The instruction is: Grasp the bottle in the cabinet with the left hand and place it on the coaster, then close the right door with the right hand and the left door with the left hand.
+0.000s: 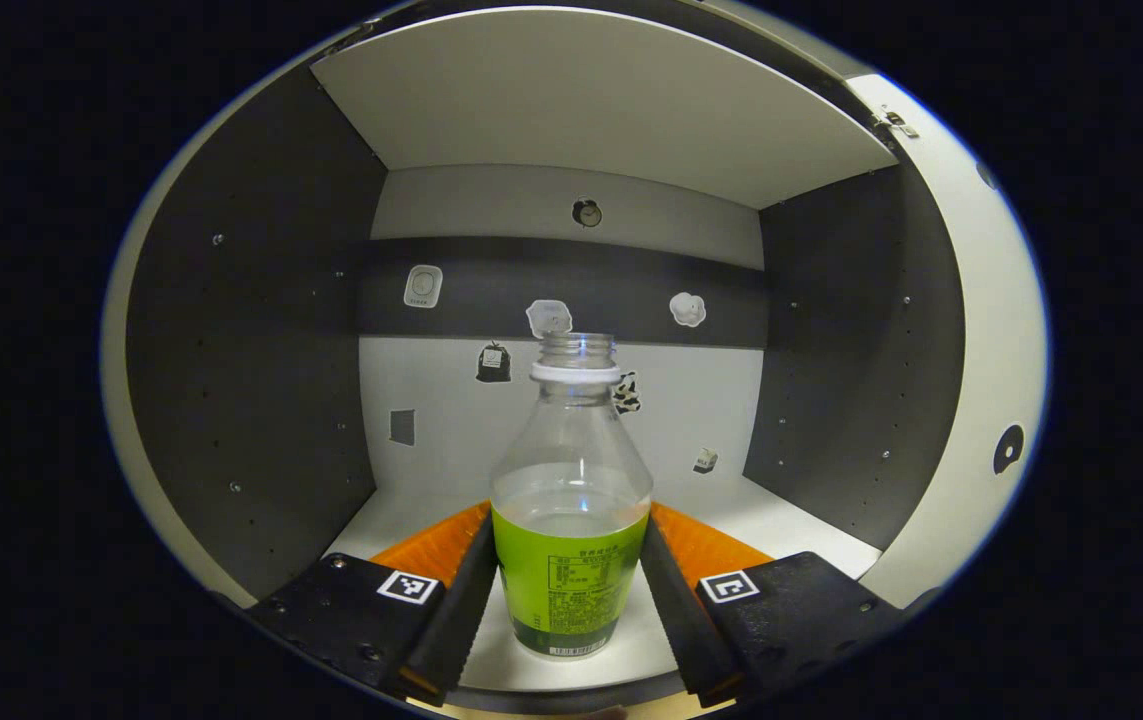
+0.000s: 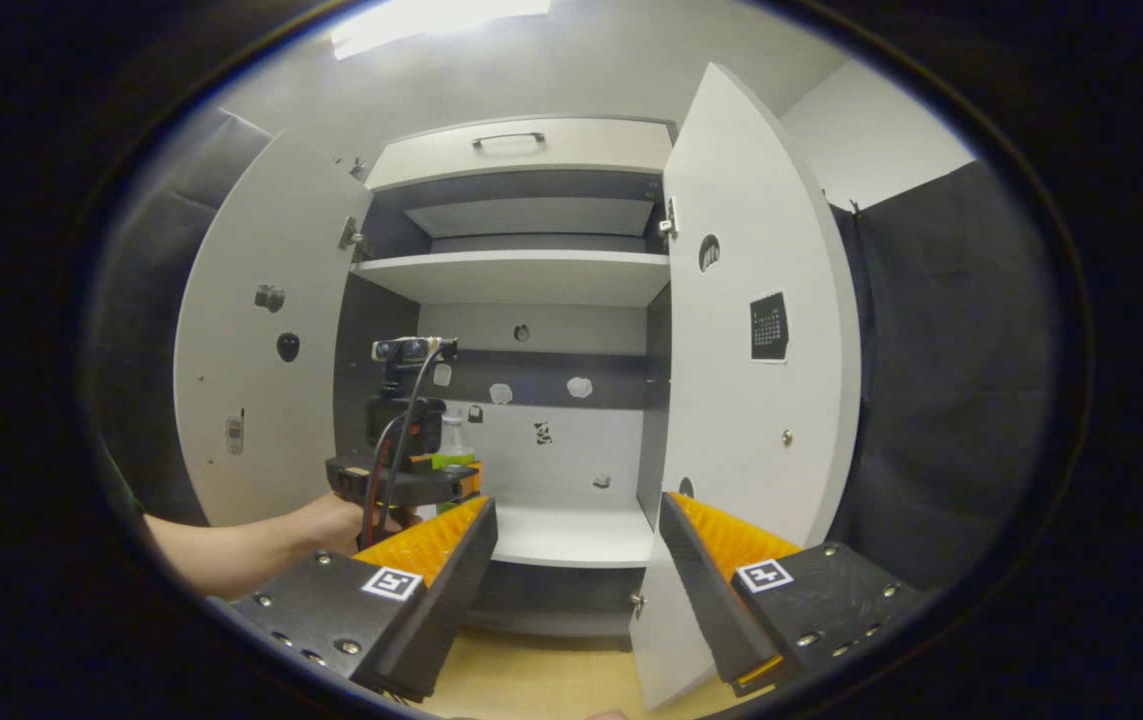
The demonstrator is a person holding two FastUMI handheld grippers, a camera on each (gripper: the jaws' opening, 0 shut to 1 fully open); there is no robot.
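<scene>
Left gripper [image 1: 571, 600] jaws flank the upright bottle [image 1: 571, 520] in the cabinet [image 1: 251, 330], contact unclear; right gripper [image 2: 576, 560] jaws wide.

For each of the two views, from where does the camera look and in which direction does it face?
Left gripper view: rides on the left gripper, inside the cabinet, facing its back wall; its own fingers flank the bottle.
Right gripper view: rides on the right gripper, outside, facing the open cabinet front; own fingers, plus a hand holding the left gripper.
Shared: bottle, back-wall stickers, cabinet floor.
</scene>
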